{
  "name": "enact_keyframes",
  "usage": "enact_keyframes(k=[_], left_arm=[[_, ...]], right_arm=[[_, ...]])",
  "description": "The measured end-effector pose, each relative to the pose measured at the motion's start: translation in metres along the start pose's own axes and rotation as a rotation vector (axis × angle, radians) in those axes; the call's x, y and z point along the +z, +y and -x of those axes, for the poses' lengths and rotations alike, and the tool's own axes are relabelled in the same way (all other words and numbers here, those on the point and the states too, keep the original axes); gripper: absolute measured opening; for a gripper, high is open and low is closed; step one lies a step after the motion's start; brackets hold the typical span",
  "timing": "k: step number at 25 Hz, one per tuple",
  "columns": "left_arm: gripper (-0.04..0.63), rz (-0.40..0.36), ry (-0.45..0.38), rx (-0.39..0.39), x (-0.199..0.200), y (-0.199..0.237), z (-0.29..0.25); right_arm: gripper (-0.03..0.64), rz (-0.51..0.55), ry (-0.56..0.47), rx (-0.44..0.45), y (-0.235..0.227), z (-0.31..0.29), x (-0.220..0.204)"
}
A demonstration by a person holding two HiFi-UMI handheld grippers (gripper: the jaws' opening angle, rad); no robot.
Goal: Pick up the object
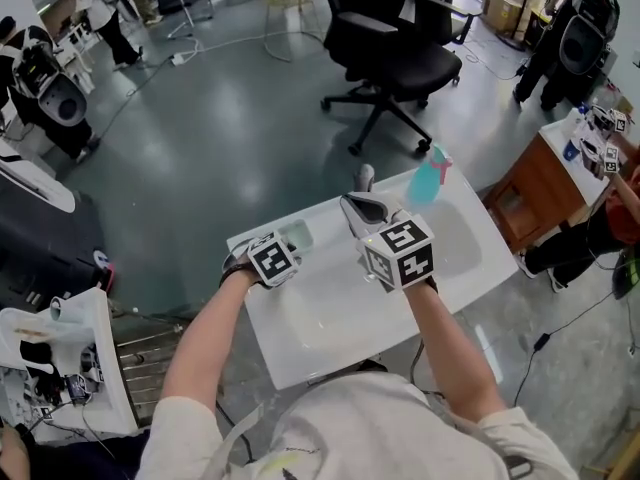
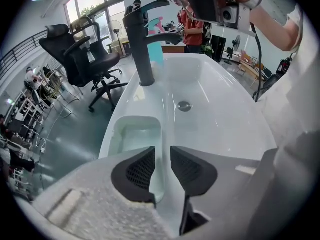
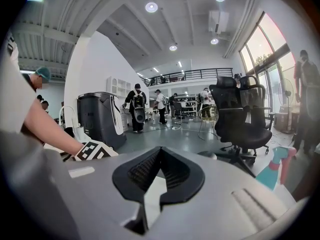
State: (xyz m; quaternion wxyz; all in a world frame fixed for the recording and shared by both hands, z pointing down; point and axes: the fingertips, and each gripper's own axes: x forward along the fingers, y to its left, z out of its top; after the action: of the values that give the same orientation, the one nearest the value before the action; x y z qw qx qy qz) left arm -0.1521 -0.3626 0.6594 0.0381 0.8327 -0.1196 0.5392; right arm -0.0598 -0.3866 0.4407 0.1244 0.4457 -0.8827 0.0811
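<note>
Left tongs (image 2: 162, 153): pointed steeply down over the left rim of the white sink (image 1: 330, 323), jaws narrowly apart and astride the right-hand wall of a pale green translucent tray (image 2: 134, 134). One pad was inside the tray and one outside. The pads stood close to the wall, but a sliver of gap showed and no firm pinch could be made out. The straddle suited a thin, shallow piece with no handle, since its upright wall was the one part the jaws could close on. Right tongs (image 3: 160, 151): jaws closed tip to tip with nothing between them, held level above the middle of the sink. They were probably parked there to keep out of the left hand's way. Task's thing: judged to be the tray, as the only loose item under either tool. It sat flat on the sink's left ledge, just left of the basin and nearer than the faucet (image 2: 142, 44), and was not yet lifted. Faucet: black, upright at the far edge, its spout reaching over the basin toward the drain (image 2: 184, 105). Spray bottle (image 1: 430, 178): teal with a pink trigger, standing at the far right corner, well apart from the tray and clear of the lift. Handling note: the tray looked light and slick, so a pinch on one wall could let it tilt or slip as it came up.
</note>
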Motion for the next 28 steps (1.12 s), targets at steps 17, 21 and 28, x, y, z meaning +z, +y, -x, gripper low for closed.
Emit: enact_keyframes(k=[17, 21, 28], left_arm=[[0.012, 0.004, 0.000, 0.028, 0.008, -0.005, 0.003], [0.012, 0.026, -0.012, 0.054, 0.008, -0.003, 0.017], [0.012, 0.059, -0.041, 0.101, 0.012, -0.002, 0.043]], right_arm=[[0.003, -0.001, 0.000, 0.009, -0.006, 0.005, 0.001], [0.003, 0.004, -0.007, 0.025, 0.000, 0.004, 0.005], [0.003, 0.013, -0.022, 0.050, 0.010, 0.005, 0.014]])
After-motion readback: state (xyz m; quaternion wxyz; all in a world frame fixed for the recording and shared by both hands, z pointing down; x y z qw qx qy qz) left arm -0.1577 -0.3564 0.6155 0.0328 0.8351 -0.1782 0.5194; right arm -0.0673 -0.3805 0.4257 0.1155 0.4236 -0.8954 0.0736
